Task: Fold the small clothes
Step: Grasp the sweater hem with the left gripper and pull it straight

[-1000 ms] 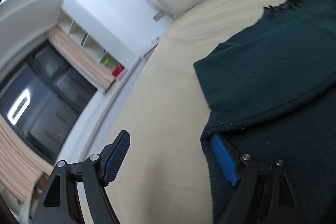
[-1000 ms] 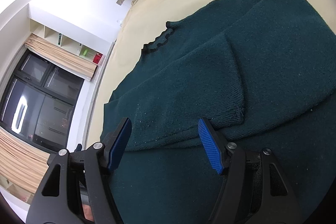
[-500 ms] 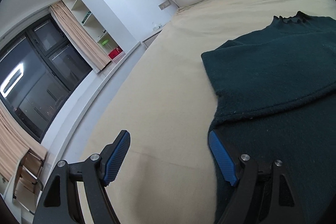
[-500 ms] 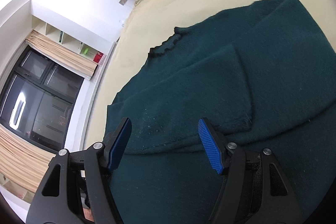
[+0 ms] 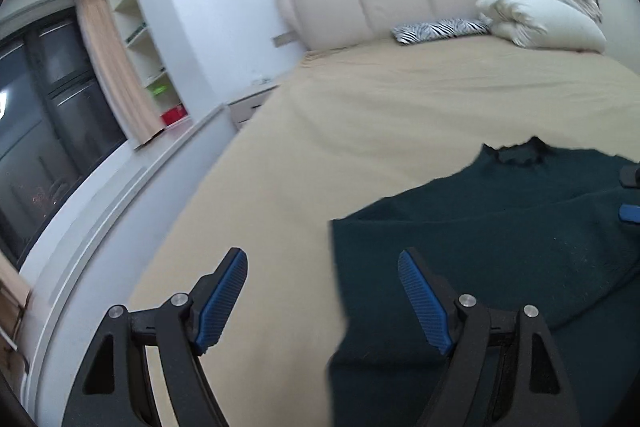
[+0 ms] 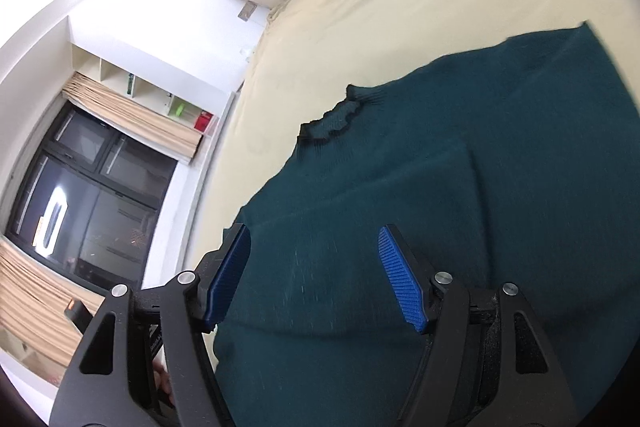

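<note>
While both grippers hang above the bed [image 5: 400, 99] with fingers apart and nothing between them, the sweater [image 6: 460, 187] lies flat, collar [image 6: 330, 121] toward the headboard, one sleeve seemingly folded across its chest. In the left view it fills the lower right, its side edge between the left gripper's [image 5: 324, 299] fingers; the right gripper [image 6: 316, 275] sits squarely over the body, nearer the cloth.

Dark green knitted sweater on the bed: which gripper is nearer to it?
Right. The right gripper hovers open directly above the dark green knitted sweater; the left gripper straddles its side edge, mostly over the beige bedsheet.
</note>
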{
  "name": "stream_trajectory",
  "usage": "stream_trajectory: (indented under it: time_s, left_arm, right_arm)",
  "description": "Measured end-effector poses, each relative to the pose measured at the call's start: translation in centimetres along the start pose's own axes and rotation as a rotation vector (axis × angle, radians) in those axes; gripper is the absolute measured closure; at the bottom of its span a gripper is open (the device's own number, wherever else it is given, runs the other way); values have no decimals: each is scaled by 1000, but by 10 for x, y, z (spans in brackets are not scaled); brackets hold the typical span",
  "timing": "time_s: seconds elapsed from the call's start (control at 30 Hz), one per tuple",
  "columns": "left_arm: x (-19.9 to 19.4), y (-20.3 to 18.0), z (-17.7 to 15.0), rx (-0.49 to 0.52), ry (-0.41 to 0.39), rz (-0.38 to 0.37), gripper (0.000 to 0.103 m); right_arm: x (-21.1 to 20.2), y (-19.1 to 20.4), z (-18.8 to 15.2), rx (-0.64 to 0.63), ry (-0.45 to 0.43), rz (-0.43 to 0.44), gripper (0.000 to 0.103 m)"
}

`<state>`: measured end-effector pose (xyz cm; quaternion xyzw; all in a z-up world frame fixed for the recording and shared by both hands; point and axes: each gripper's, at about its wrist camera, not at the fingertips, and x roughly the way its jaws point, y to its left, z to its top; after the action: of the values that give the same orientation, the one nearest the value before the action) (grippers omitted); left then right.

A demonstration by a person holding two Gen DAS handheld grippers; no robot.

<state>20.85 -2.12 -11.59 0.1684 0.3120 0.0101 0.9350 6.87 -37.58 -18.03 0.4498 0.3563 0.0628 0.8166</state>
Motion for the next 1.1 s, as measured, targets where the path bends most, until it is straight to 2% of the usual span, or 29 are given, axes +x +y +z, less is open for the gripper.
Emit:
stream_trajectory:
  time_s: [0.1,0.13,0.2,0.3,0.33,0.4,0.5,0.6,0.77,0.93,1.03,1.1]
  left_arm:
    - [65,-18,-19,14,198,-63,23]
    - [76,-12,-30,-37,208,-93,15]
    - [82,15,-37,-174,233,-148,10]
    - [75,26,-39,-176,249,-171,10]
    - [70,28,-41,-174,250,-177,12]
    - [48,41,-45,-200,241,-195,14]
    - [1,61,-59,-243,202,-246,15]
    - [-37,75,-84,-261,249,-349,15]
    - [-88,89,-153,-329,362,-511,15]
    - [-126,104,-220,-436,463,-602,15]
    - [-147,104,-232,-419,457,-610,16]
    - [-155,103,-234,-429,464,-644,16]
  right_arm:
    - [23,-23,3,46,54,-49,38]
    - [21,-27,3,44,45,-23,41]
    - [7,-37,1,57,22,32,40]
    - [-19,-46,-4,61,-34,5,40]
    - [-28,-50,-6,68,-46,-5,38]
    - [-51,-53,-16,99,-69,-92,38]
    - [-94,-44,-41,63,-106,-134,38]
    - [-130,-32,-74,-8,-107,-207,38]
    - [-180,-27,-133,-76,-81,-314,38]
    - [-228,-41,-182,-46,-88,-333,38]
    - [-246,-53,-203,-17,-87,-336,38]
    - [-254,-61,-214,12,-81,-334,38]
